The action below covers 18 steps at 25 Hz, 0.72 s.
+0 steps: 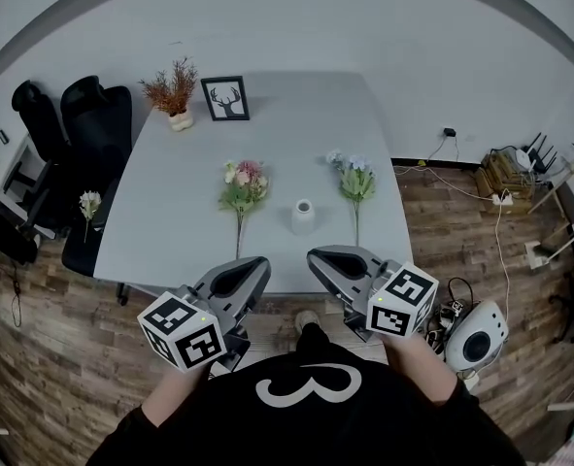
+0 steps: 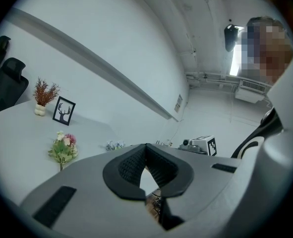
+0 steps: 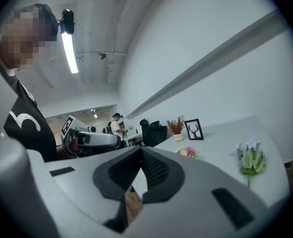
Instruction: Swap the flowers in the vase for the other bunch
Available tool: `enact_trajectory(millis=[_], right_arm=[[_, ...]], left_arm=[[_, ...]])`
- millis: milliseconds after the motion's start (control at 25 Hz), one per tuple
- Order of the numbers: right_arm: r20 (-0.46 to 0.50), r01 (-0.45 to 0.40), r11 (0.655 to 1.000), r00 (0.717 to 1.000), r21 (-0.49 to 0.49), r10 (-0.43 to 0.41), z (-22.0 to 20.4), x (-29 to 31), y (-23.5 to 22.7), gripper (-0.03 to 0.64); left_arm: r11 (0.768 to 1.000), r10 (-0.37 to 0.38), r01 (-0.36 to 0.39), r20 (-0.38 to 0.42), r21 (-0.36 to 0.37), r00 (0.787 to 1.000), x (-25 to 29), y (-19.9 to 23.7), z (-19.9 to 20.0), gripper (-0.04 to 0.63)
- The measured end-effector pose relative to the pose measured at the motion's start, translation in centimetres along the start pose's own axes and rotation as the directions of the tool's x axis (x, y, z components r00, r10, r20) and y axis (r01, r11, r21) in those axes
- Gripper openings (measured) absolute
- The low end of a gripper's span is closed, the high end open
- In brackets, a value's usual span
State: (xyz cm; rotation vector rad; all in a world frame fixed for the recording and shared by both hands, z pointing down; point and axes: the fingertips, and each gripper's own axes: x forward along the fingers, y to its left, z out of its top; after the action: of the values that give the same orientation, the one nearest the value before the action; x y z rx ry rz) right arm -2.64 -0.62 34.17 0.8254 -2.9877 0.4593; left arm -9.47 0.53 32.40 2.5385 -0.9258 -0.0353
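Grey table, black chairs on seemingly wooden floor.

2 bunches on table, 1 vase, 2 tools

I hold the left gripper and the right gripper side by side before me, roughly level, tips pointing forward. Both have their jaws pressed together with nothing between them.

I see the small white vase standing upright on the grey table, toward its near edge. To the vase's left the pink bunch lies flat, blooms toward the far side and stem pointing back at me. To its right the blue bunch lies the same way. Both bunches lie apart from the vase, outside it.
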Motion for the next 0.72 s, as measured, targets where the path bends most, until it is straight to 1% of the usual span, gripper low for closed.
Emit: enact_trajectory(millis=[80, 160, 280, 360, 560, 720], right_arm=[[0.001, 0.001, 1.000, 1.000, 0.008, -0.001, 0.0, 0.2, -0.1, 0.008], [0.001, 0.004, 1.000, 1.000, 0.015, -0.004, 0.0, 0.3, -0.5, 0.008], [-0.002, 0.007, 1.000, 1.000, 0.020, -0.007, 0.0, 0.5, -1.0, 0.008], [-0.006, 0.009, 1.000, 1.000, 0.027, -0.009, -0.1, 0.7, -1.4, 0.008], [-0.009, 0.010, 0.999, 1.000, 0.041, -0.010, -0.1, 1.0, -2.9, 0.008], [-0.030, 0.017, 0.997, 0.999, 0.072, -0.015, -0.5, 1.3, -5.5, 0.008]], left_arm=[[1.000, 0.002, -0.002, -0.001, -0.001, 1.000, -0.1, 0.3, 0.0, 0.011], [1.000, -0.014, 0.014, 0.000, 0.003, 1.000, 0.0, 0.2, 0.1, 0.011], [0.998, -0.041, 0.041, -0.006, 0.040, 0.999, 0.6, 0.0, 0.1, 0.011], [0.998, -0.033, 0.033, -0.005, 0.058, 0.999, 0.9, 0.2, 0.2, 0.011], [0.998, -0.004, 0.004, -0.004, 0.063, 1.000, 1.9, 2.0, 0.4, 0.012], [0.998, 0.014, -0.013, -0.017, 0.060, 1.000, 3.5, 4.0, 0.9, 0.012]])
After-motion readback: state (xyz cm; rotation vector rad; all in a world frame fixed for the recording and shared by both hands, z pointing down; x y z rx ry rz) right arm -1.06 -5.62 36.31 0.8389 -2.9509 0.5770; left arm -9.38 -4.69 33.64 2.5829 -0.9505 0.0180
